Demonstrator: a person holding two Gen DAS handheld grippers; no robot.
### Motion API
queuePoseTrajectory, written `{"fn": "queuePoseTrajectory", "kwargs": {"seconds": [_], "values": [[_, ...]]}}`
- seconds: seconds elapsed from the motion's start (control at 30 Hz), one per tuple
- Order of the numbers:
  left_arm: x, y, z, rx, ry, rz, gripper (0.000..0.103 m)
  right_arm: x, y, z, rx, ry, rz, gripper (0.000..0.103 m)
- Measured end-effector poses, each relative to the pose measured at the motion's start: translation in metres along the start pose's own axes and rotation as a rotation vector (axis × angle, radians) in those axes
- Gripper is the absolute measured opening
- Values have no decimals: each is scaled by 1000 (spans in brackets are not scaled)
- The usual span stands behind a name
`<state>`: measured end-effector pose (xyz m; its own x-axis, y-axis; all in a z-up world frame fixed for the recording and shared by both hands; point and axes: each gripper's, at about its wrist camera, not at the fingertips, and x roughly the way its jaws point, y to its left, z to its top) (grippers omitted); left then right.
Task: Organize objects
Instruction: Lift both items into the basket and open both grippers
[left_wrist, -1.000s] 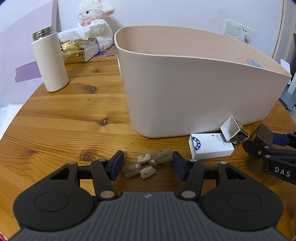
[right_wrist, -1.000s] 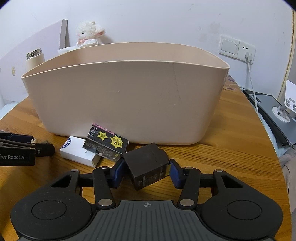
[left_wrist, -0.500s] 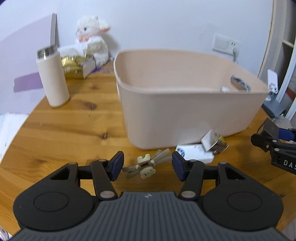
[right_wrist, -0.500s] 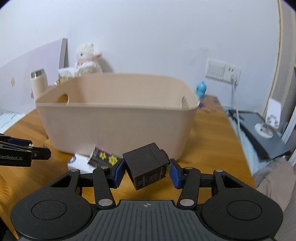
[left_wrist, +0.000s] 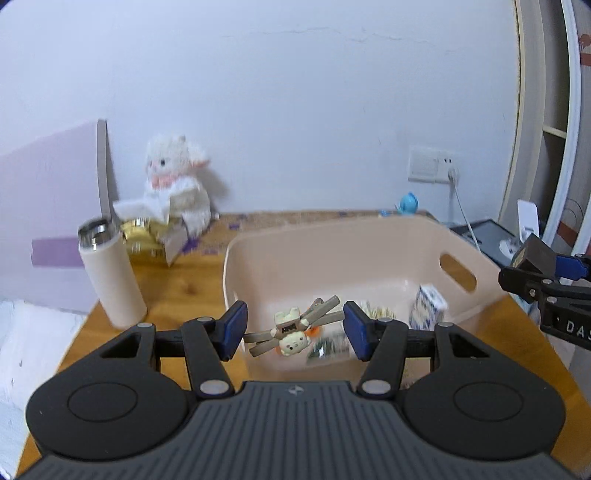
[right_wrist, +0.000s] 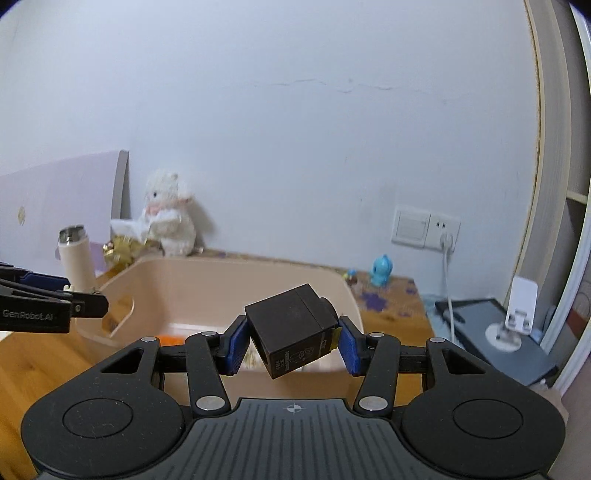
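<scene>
Hovering above the beige bin (left_wrist: 369, 236) for dropping, left tongs (left_wrist: 293, 326) pinching a bear hair clip (left_wrist: 291, 326), right tongs (right_wrist: 291, 339) pinching a black box (right_wrist: 291, 332).

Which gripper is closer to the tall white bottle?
Left. The left gripper hangs over the bin's near-left corner, next to the bottle. The right gripper is over the bin's far end.
</scene>
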<state>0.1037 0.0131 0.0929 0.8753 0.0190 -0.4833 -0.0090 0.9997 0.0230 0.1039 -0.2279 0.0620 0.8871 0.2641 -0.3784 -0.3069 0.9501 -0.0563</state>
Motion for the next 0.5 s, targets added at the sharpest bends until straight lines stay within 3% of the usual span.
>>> {"fn": "queuePoseTrajectory", "kwargs": {"seconds": [0.23,0.5], "values": [[35,-9,22,36,-2,25,59,22,5,16,-29,-24,-17,48],[90,-13,16,57,112,20,59,61,20,18,-34,20,-31,48]]}}
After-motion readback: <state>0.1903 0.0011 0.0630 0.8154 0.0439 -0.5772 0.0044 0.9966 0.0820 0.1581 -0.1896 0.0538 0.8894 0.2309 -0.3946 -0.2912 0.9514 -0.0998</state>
